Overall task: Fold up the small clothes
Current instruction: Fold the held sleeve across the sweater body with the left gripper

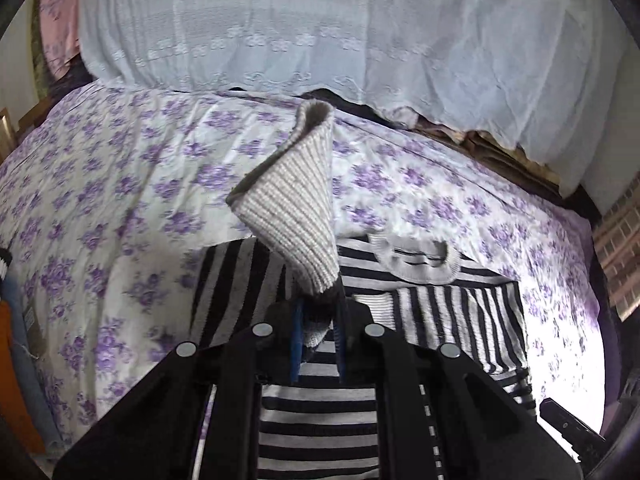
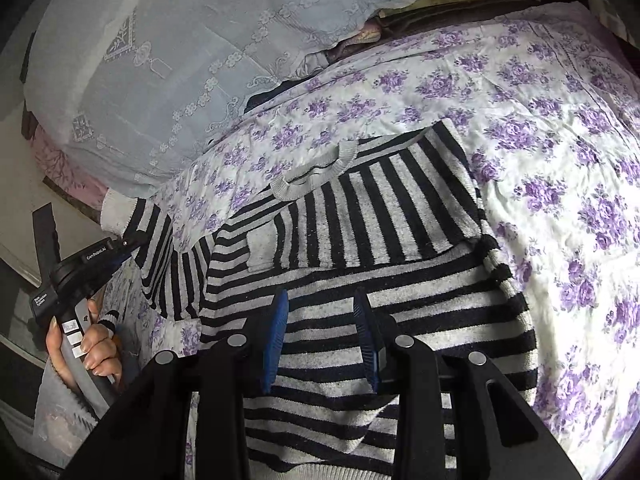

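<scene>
A black-and-grey striped sweater [image 2: 400, 280] lies flat on the floral bed sheet [image 2: 560, 160], its grey neckline [image 2: 316, 172] toward the pillows. One sleeve [image 2: 380, 204] is folded across the chest. My left gripper [image 1: 318, 320] is shut on the other sleeve just behind its grey ribbed cuff [image 1: 292, 208], and the cuff stands up above the fingers. In the right wrist view the left gripper [image 2: 132, 246] holds that sleeve [image 2: 160, 256] raised at the sweater's left side, with a hand [image 2: 96, 344] on its handle. My right gripper [image 2: 320, 296] hovers open over the sweater's lower body, nothing between its blue pads.
A white lace cover [image 1: 320, 20] drapes over stacked bedding at the head of the bed. Pink floral fabric [image 1: 60, 12] shows at the far left. The purple-flowered sheet [image 1: 120, 200] spreads around the sweater. A black device [image 1: 568, 428] sits near the bed's right edge.
</scene>
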`<action>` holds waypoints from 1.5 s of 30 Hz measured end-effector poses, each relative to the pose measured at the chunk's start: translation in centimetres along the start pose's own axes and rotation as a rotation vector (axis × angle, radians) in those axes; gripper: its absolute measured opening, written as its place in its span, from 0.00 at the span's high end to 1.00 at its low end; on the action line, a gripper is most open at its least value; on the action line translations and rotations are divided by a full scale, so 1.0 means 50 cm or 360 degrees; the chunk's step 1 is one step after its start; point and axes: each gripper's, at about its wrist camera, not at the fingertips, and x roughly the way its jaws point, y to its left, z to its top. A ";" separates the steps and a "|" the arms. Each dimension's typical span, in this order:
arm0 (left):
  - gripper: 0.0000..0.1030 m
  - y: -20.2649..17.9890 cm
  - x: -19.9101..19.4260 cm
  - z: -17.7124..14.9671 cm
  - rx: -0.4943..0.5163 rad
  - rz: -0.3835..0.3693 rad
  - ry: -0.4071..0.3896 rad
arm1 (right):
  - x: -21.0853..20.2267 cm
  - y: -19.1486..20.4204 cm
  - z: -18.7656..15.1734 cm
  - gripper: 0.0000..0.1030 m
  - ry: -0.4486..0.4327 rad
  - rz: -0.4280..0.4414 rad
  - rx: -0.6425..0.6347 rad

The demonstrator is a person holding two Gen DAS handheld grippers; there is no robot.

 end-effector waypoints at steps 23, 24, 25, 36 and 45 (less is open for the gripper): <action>0.89 -0.362 0.225 -0.072 0.0377 -0.0114 0.0329 | -0.034 -0.241 0.059 0.66 -0.0044 -0.0009 0.0367; 0.88 -0.367 0.237 -0.084 0.0401 -0.0104 0.0355 | -0.025 -0.245 0.064 0.65 -0.0034 0.0011 0.0386; 0.86 -0.372 0.248 -0.096 0.0424 -0.0099 0.0381 | -0.017 -0.246 0.069 0.65 -0.0021 0.0036 0.0401; 0.26 -0.300 0.196 -0.125 0.0474 -0.0045 0.0358 | 0.110 -0.186 0.135 0.58 0.0132 0.0251 0.0446; 0.19 -0.069 0.205 -0.083 0.0108 0.0280 0.0345 | 0.258 -0.141 0.168 0.74 0.0321 0.0201 0.0422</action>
